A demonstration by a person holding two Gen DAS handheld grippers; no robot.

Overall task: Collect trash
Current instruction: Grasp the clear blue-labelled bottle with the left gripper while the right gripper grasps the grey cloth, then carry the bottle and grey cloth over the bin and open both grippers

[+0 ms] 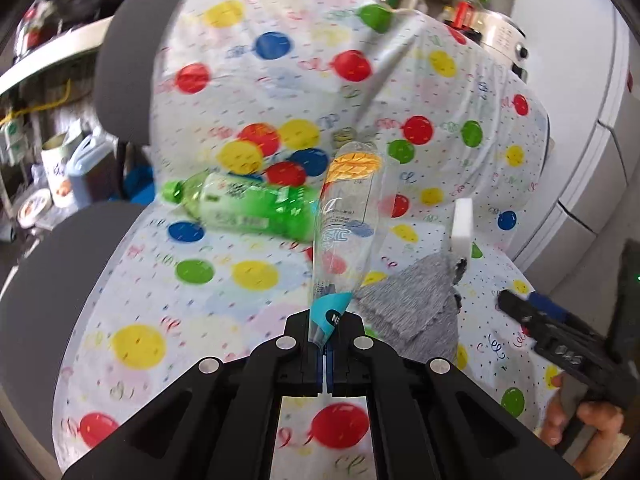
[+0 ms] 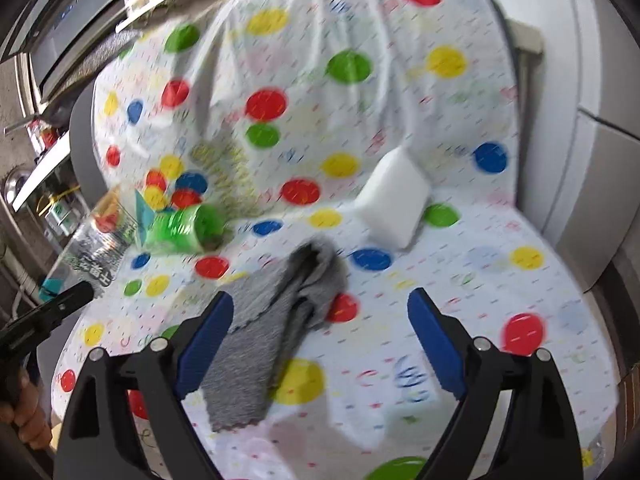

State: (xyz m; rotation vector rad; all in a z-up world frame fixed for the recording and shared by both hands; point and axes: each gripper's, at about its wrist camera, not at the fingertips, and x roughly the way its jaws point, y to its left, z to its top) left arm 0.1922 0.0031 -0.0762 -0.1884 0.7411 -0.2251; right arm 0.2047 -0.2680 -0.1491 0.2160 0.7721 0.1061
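My left gripper (image 1: pixel 325 354) is shut on the neck end of a clear plastic bottle (image 1: pixel 347 216) and holds it above the chair seat. The bottle also shows at the left of the right wrist view (image 2: pixel 90 244). A green plastic bottle (image 1: pixel 244 208) lies on its side on the seat behind it, and it shows in the right wrist view (image 2: pixel 182 228) too. My right gripper (image 2: pixel 320 332) is open and empty, hovering over a grey cloth (image 2: pixel 268 328) on the seat. The grey cloth (image 1: pixel 408 304) lies right of the clear bottle.
The chair is draped in a white cover with coloured dots (image 2: pixel 400 92). A white sponge block (image 2: pixel 390 200) leans at the seat back. Cluttered shelves (image 1: pixel 52 52) and containers stand to the left, a white cabinet (image 1: pixel 592 128) to the right.
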